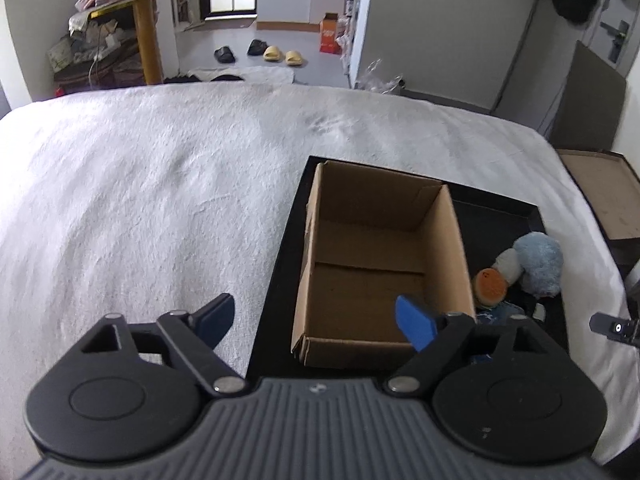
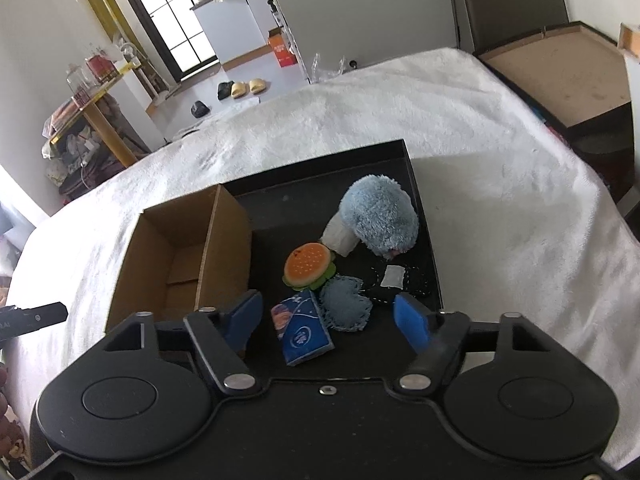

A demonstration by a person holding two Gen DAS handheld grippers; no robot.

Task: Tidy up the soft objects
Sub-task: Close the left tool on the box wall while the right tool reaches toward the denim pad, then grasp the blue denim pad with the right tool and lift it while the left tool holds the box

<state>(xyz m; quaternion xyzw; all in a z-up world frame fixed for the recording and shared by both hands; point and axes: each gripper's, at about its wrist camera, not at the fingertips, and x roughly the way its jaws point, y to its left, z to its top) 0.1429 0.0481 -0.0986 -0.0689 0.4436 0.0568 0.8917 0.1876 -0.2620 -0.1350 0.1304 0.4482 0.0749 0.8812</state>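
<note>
An open, empty cardboard box (image 1: 372, 264) stands on the left part of a black tray (image 1: 276, 280) on the bed. My left gripper (image 1: 316, 312) hovers open over the box's near end with nothing between its fingers. To the right of the box, on the tray (image 2: 400, 152), lie a fluffy blue plush (image 2: 380, 216), a burger toy (image 2: 308, 266), a blue fabric heart (image 2: 346, 308), a dark heart with a white patch (image 2: 400, 280) and a blue tissue pack (image 2: 302, 328). My right gripper (image 2: 326, 308) stands open above the pack and the blue heart, touching neither.
A white fluffy blanket (image 1: 160, 184) covers the bed around the tray. A brown board on a dark stand (image 2: 560, 76) sits past the bed's right edge. Slippers (image 1: 282, 54), an orange carton (image 1: 330, 34) and a cluttered yellow table (image 1: 140, 8) are beyond the far edge.
</note>
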